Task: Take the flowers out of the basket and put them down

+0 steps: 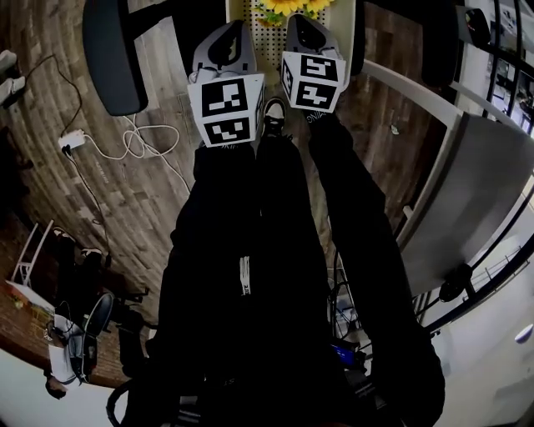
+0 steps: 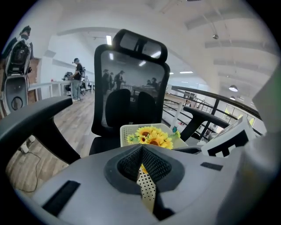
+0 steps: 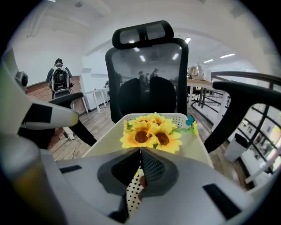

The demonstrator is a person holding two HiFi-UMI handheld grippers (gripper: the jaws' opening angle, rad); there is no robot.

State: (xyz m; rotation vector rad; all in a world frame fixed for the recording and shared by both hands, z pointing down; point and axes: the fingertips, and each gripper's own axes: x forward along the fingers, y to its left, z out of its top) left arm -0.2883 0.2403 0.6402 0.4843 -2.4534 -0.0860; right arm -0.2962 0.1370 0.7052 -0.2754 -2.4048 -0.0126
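Note:
A bunch of yellow sunflowers lies in a pale perforated basket on the seat of a black office chair. My right gripper is shut on nothing, just short of the blooms. In the left gripper view the sunflowers and the basket sit a little farther off. My left gripper is shut too, its pads meeting with nothing held. From the head view both grippers, left and right, hang side by side before the sunflowers, their tips hidden.
The chair's armrests flank the basket on both sides. A white power strip and cable lie on the wooden floor at left. A railing runs along the right. People stand far off in the room.

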